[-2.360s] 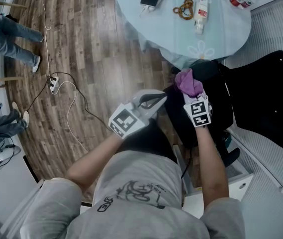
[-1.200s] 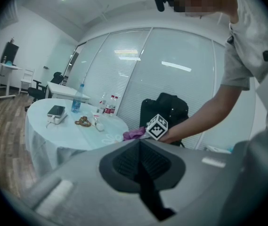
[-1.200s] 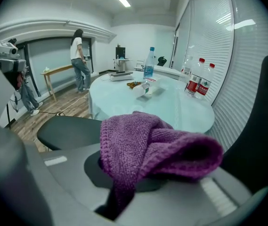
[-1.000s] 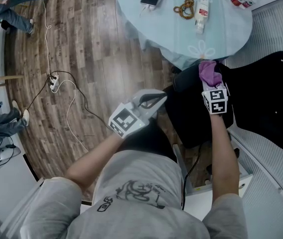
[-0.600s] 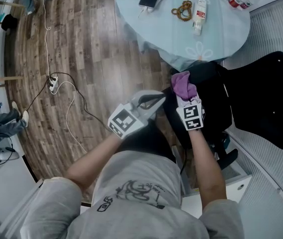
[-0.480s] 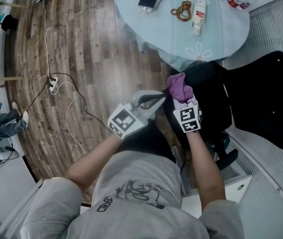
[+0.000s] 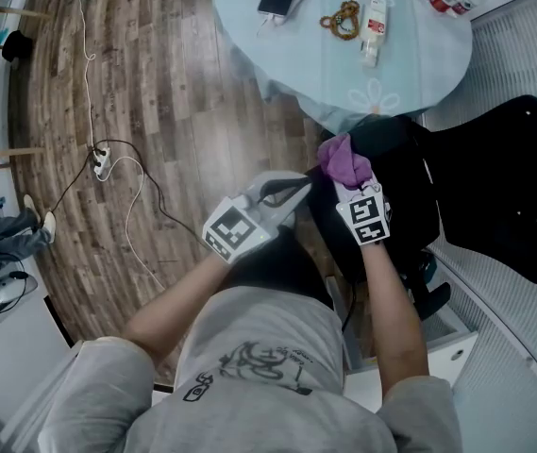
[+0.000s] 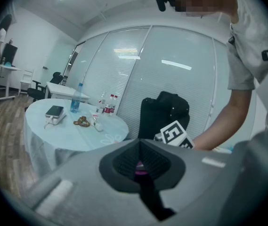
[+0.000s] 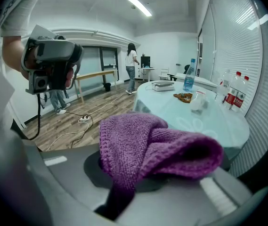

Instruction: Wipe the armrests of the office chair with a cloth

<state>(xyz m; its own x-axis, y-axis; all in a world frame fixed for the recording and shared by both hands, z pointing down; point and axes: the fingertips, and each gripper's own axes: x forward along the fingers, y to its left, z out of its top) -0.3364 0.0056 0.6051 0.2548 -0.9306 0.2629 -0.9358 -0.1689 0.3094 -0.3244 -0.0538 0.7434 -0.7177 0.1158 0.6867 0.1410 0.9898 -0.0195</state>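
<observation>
The purple cloth (image 7: 345,159) is pinched in the right gripper (image 7: 349,181) and laid on the near end of the office chair's black armrest (image 7: 386,140), which seems to run ahead-right toward the round table (image 7: 419,59), while the left gripper (image 7: 298,187), jaws together and empty, is kept just beside it.

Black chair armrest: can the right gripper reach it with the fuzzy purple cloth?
Probably yes. The right gripper, shut on the purple knitted cloth, is directly over the black office chair armrest, with nothing visible between them.
</observation>
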